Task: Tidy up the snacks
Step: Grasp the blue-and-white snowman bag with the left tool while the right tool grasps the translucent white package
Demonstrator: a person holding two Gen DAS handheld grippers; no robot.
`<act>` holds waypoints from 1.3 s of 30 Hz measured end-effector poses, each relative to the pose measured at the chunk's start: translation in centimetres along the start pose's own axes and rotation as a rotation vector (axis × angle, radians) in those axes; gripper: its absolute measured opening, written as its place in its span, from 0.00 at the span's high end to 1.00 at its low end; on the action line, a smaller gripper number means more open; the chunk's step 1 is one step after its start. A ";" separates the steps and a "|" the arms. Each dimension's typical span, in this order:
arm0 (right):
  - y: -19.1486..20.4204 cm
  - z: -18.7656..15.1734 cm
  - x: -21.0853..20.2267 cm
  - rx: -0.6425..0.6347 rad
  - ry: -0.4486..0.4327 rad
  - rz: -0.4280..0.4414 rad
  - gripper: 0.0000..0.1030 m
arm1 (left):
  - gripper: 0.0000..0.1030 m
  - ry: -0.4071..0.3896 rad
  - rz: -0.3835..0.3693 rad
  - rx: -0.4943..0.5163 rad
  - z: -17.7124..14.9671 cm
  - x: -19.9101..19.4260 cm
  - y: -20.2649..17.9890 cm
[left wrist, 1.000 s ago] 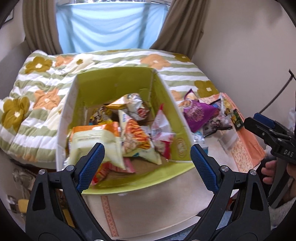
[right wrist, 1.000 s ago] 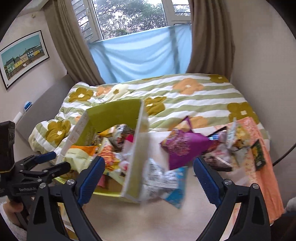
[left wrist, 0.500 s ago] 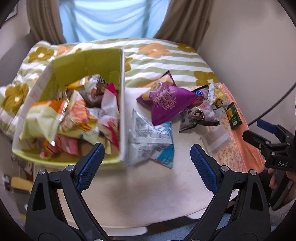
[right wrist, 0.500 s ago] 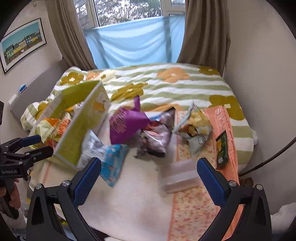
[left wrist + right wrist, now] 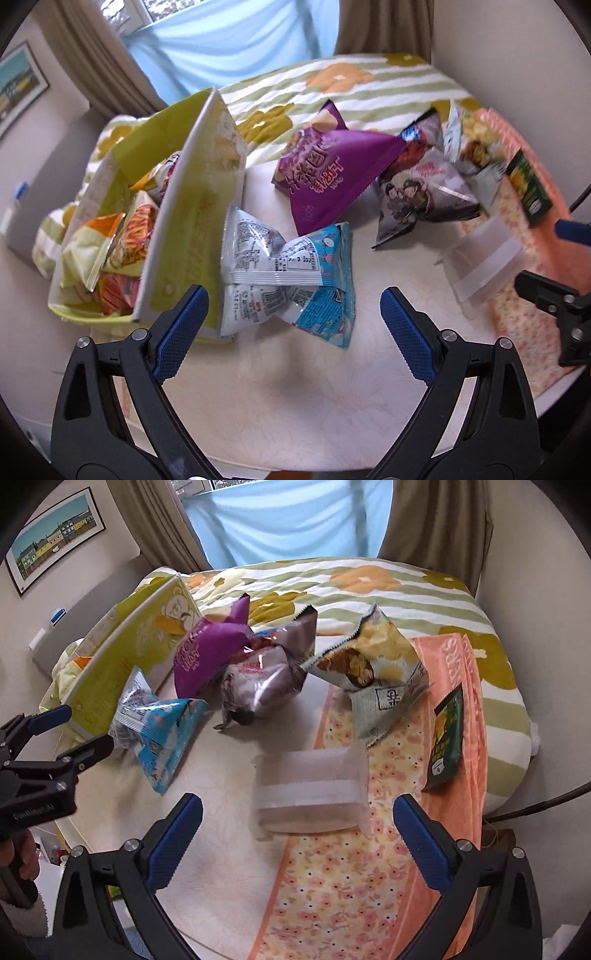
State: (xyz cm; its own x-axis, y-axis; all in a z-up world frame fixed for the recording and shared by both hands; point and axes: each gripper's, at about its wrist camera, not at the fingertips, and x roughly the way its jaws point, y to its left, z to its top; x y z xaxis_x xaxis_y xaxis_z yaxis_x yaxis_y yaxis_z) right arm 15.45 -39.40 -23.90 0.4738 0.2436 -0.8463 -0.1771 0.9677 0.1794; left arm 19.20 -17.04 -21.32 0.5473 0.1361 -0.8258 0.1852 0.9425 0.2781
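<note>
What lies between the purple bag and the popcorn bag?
The silver-pink snack bag, leaning against the purple bag, with the popcorn bag beside it; the right wrist view shows it.

Loose packets [image 5: 288,273] lie on the table [image 5: 295,398] right of the box [image 5: 192,236].

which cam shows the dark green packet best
The right wrist view: the dark green packet lies whole and fairly sharp on the orange cloth. In the left wrist view it sits at the right edge, small and blurred.
</note>
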 end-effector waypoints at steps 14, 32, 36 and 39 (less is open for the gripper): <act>-0.7 0.1 2.6 0.008 0.007 0.038 0.00 | 0.09 0.183 0.165 0.074 2.0 8.3 -2.2; -0.1 0.2 4.8 -0.016 0.033 0.027 0.00 | 0.09 0.130 -0.062 0.097 3.0 6.4 -3.9; 0.0 0.2 4.9 -0.016 0.036 0.020 0.00 | 0.09 0.111 -0.045 0.056 3.6 5.9 -2.7; 0.4 0.4 5.2 -0.020 0.036 0.013 0.00 | 0.09 0.123 -0.045 0.050 3.9 6.8 -1.7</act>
State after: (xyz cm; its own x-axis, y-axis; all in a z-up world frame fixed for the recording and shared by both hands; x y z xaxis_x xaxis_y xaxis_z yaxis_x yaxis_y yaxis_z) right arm 18.14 -37.76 -28.02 0.4404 0.2534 -0.8613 -0.2005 0.9629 0.1808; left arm 25.76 -18.94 -25.47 0.4337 0.1338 -0.8911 0.2495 0.9324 0.2615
